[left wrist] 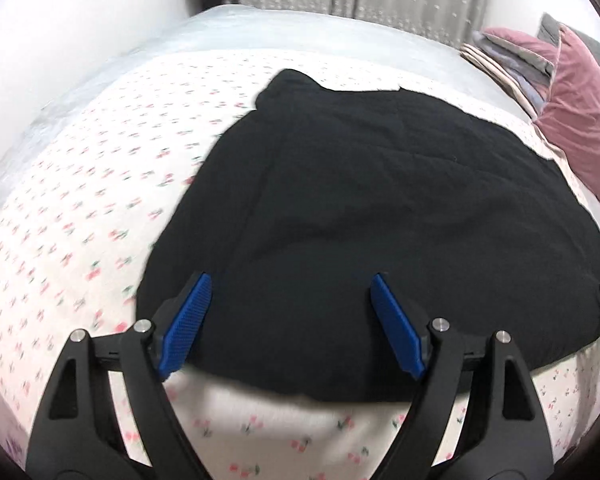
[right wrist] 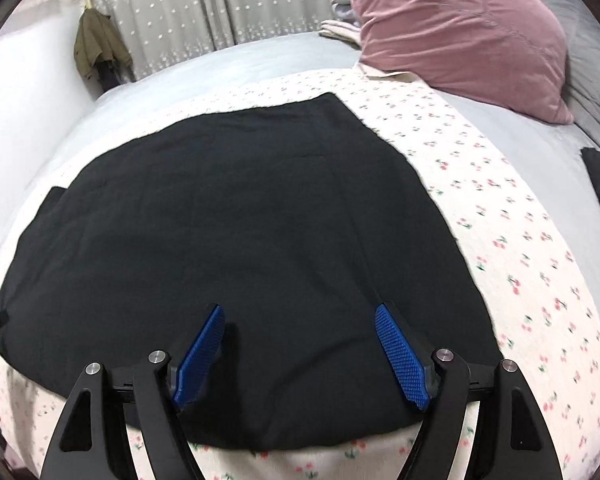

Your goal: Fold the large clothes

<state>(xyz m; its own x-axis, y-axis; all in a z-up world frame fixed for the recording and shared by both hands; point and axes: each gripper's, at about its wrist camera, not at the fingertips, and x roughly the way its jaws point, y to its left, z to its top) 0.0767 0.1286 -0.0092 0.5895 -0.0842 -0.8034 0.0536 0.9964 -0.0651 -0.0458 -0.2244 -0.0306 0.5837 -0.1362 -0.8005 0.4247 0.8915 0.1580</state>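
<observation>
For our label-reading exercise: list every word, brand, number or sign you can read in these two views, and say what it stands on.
None: no readable text in either view.
The black garment shows no label or print.
The bedsheet carries only a cherry pattern.
The pink pillow and curtain are unlettered.

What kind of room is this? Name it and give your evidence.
Most likely a bedroom: a bed under a cherry-print sheet, a pink pillow at its head, curtains behind, a black garment spread out.
</observation>
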